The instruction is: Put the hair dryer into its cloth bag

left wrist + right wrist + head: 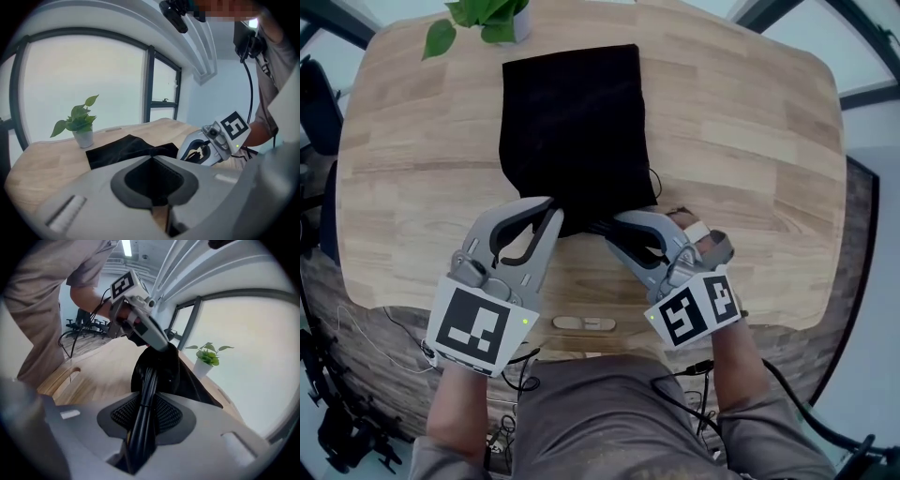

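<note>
Right gripper view: right tool (146, 414) pinching black cord (149, 380) leading into cloth bag (190, 383).

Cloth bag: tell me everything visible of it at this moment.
The cloth bag is black, matte, soft fabric, roughly rectangular. It lies mostly flat on the wooden table, with its far end near the potted plant. Its near end, seemingly the mouth, is bunched and lifted where the left gripper appears to pinch its edge. A black cord, clamped between the fingers of the right gripper, runs into that end.
</note>
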`<state>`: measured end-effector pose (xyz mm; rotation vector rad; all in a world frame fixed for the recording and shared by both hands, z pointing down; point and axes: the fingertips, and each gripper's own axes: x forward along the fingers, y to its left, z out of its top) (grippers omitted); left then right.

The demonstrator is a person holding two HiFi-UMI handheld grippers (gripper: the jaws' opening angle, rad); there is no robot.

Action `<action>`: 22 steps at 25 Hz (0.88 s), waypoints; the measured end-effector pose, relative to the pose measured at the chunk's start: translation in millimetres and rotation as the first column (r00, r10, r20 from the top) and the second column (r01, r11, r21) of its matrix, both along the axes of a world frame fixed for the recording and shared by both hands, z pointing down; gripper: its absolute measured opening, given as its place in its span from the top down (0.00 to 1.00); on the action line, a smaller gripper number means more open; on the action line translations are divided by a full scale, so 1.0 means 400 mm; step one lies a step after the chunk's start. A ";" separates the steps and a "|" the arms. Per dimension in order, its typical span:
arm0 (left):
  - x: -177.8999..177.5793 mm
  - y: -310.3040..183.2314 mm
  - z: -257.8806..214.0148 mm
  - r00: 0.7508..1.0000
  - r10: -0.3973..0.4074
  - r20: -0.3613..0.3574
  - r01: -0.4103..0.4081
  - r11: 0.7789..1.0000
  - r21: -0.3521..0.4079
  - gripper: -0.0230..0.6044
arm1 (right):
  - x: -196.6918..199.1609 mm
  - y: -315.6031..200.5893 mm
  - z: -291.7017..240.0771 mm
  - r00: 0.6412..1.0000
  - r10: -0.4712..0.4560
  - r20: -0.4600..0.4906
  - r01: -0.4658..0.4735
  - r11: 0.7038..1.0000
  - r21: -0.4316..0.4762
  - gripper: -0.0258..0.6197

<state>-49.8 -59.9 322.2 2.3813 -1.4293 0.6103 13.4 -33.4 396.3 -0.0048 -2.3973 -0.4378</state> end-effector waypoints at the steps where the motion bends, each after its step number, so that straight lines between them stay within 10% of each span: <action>1: 0.010 0.009 -0.003 1.000 0.028 0.007 -0.028 1.000 0.003 0.94 | -0.007 0.000 0.010 1.000 0.003 -0.018 -0.003 1.000 -0.002 0.77; 6: 0.048 0.082 0.001 0.984 0.166 0.060 -0.165 0.986 -0.013 0.94 | -0.010 -0.059 0.019 0.976 0.217 -0.006 -0.216 0.973 -0.079 0.77; 10: 0.060 0.117 0.014 0.980 0.195 0.050 -0.193 0.981 -0.027 0.94 | 0.025 -0.106 0.005 0.876 0.481 0.024 -0.474 0.870 -0.139 0.76; 15: 0.055 0.091 0.003 0.988 0.151 0.009 -0.152 0.988 0.011 0.94 | -0.004 -0.022 0.003 0.945 0.322 0.054 -0.307 0.933 -0.189 0.55; 22: 0.068 0.076 -0.011 0.991 0.129 -0.031 -0.129 0.992 -0.010 0.94 | 0.151 -0.130 -0.045 0.911 0.404 0.083 -0.390 0.909 -0.150 0.69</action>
